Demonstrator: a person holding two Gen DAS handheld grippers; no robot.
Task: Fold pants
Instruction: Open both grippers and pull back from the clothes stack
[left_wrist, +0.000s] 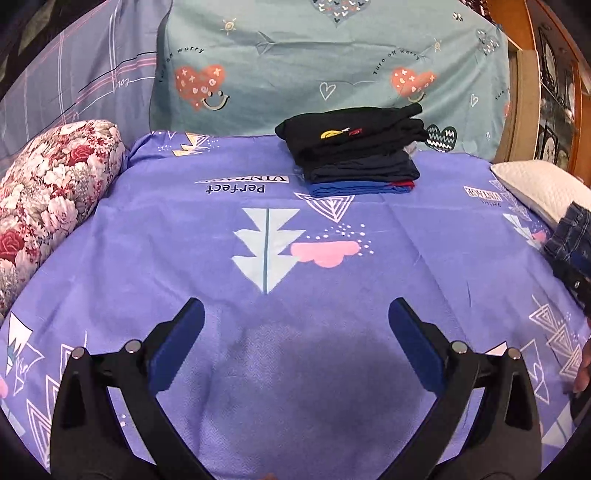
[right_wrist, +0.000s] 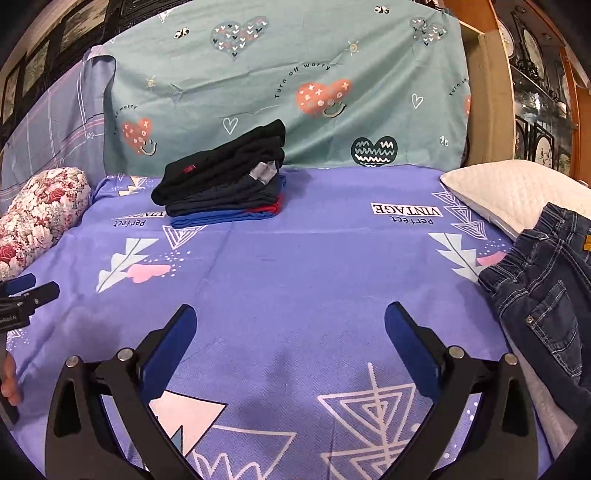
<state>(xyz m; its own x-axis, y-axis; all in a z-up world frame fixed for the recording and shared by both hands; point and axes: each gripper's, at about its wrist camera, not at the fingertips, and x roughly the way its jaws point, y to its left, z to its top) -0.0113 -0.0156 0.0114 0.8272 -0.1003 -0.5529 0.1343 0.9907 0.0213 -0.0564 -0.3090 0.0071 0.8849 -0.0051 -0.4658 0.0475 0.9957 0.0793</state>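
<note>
Left gripper (left_wrist: 295, 325) spread wide, empty, hovering above purple bedsheet (left_wrist: 424, 243). Right gripper (right_wrist: 290, 332) equally splayed, gripping nothing, over same sheet. Denim jeans (right_wrist: 546, 291) bunched at right edge, partly on white pillow (right_wrist: 506, 192), untouched. Folded clothes stack (right_wrist: 225, 184) at back, floral bolster (left_wrist: 51, 192) far left.

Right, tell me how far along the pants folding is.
Done: a stack of folded dark, blue and red garments sits at the back of the purple patterned bedsheet. In hand: nothing; the left gripper and right gripper are both open above bare sheet. Left: the unfolded dark blue denim jeans lie crumpled at the right edge, beside the white quilted pillow, not yet picked up.
</note>
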